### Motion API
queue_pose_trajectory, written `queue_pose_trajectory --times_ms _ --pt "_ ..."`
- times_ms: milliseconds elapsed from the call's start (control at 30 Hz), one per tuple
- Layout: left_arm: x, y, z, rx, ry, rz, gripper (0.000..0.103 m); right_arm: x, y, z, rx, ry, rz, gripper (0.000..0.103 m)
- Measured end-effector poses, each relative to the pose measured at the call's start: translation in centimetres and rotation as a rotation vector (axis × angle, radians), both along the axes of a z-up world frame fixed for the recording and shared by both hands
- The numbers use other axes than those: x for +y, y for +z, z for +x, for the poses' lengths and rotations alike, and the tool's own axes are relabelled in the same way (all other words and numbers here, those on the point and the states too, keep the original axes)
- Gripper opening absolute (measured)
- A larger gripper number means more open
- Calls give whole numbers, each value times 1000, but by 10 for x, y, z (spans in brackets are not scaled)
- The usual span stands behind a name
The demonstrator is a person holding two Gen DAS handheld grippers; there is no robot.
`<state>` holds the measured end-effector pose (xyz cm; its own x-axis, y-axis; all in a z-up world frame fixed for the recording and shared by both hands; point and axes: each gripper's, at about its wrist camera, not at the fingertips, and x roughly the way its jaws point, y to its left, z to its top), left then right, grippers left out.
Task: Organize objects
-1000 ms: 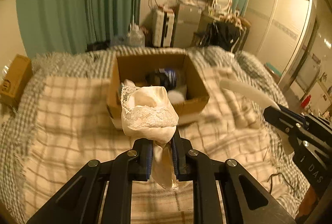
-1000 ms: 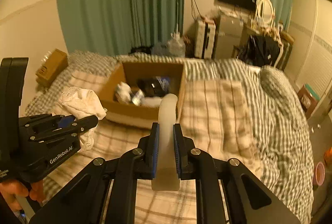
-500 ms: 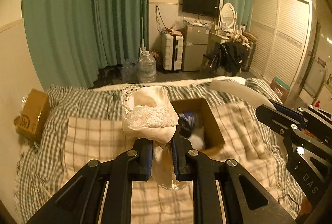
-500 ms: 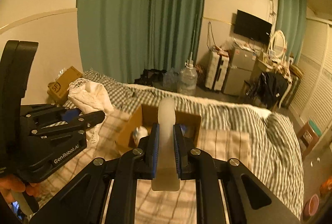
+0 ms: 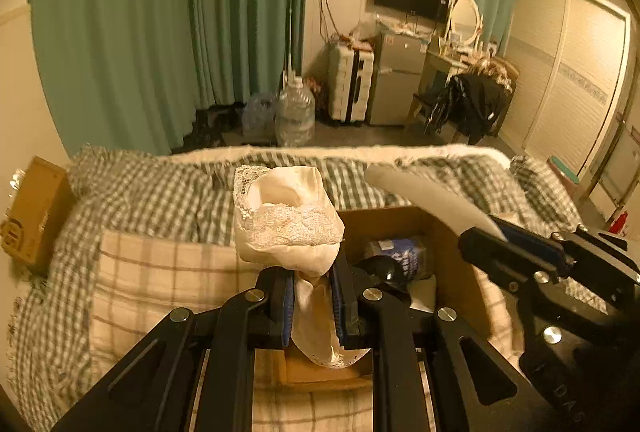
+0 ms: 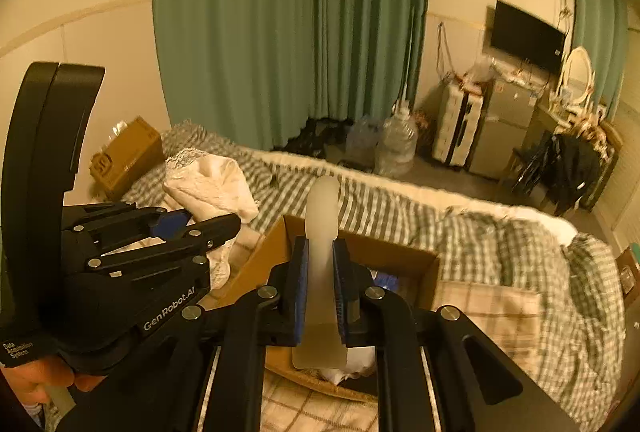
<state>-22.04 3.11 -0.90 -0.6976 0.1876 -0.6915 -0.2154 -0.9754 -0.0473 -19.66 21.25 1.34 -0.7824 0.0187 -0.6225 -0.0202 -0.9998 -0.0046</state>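
My left gripper (image 5: 312, 296) is shut on a cream lace-trimmed cloth (image 5: 286, 220), held above the near left part of an open cardboard box (image 5: 456, 272) on the bed. The cloth also shows in the right wrist view (image 6: 212, 188). My right gripper (image 6: 320, 284) is shut on a pale translucent curved plastic piece (image 6: 322, 216), held above the same box (image 6: 400, 256). That piece shows in the left wrist view (image 5: 424, 196) over the box's right side. A dark blue packet (image 5: 396, 256) and white items lie in the box.
The bed has a checked blanket (image 5: 160, 272) and green gingham cover (image 6: 500, 232). A small brown carton (image 5: 32, 212) sits at the bed's left edge. Beyond are green curtains (image 5: 160, 32), water jugs (image 5: 294, 112), a suitcase (image 5: 352, 84) and a cabinet.
Both grippers, still holding their items, have dropped lower and closer over the box. The box now sits right beneath them and fills more of both views.
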Motion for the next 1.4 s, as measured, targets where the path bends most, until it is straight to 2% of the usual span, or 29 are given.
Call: queue_pose_trajectory --times_ms 233,267,333,433,500,567,667,700,733,800,900,967,1067,1167,1300,1400 --pt "14 -55 -21 -86 -26 -15 16 26 -66 -28 -100 -13 -72 9" --pt "15 -60 -23 -89 -34 -16 16 30 -73 -28 -109 -19 -83 10" --pt "18 -66 -24 -94 -48 -15 16 37 -86 -32 -138 -37 -92 19" --pt "19 -70 -25 -103 -48 -12 28 47 -93 -30 -143 -87 -99 24" --pt "19 -68 -25 -105 -48 -18 44 55 -91 -28 -135 -104 -117 30" --pt "19 -61 -21 -87 -39 -32 53 58 -81 -23 -117 -125 -104 39" --pt "16 -40 -11 -51 -37 -37 55 63 -60 -11 -84 -150 -81 46" --pt "15 -31 -8 -38 -35 -36 60 61 -49 -4 -74 -157 -77 47" --pt "14 -21 -3 -20 -33 -33 63 60 -38 2 -63 -167 -69 51" --pt "12 2 8 27 -25 -26 78 59 -15 16 -32 -189 -46 58" --pt "8 41 32 118 -17 -25 85 54 19 38 15 -224 -15 68" --pt "6 62 45 159 -14 -32 86 49 39 51 43 -239 -1 73" --pt "3 94 65 209 -16 -25 87 41 70 76 104 -268 30 73" --pt "-3 120 86 268 1 -6 100 32 95 97 140 -281 48 75" --pt "-12 139 111 341 11 8 101 24 117 121 195 -307 62 84" --pt "-18 139 124 381 36 2 103 21 122 133 215 -334 81 89"
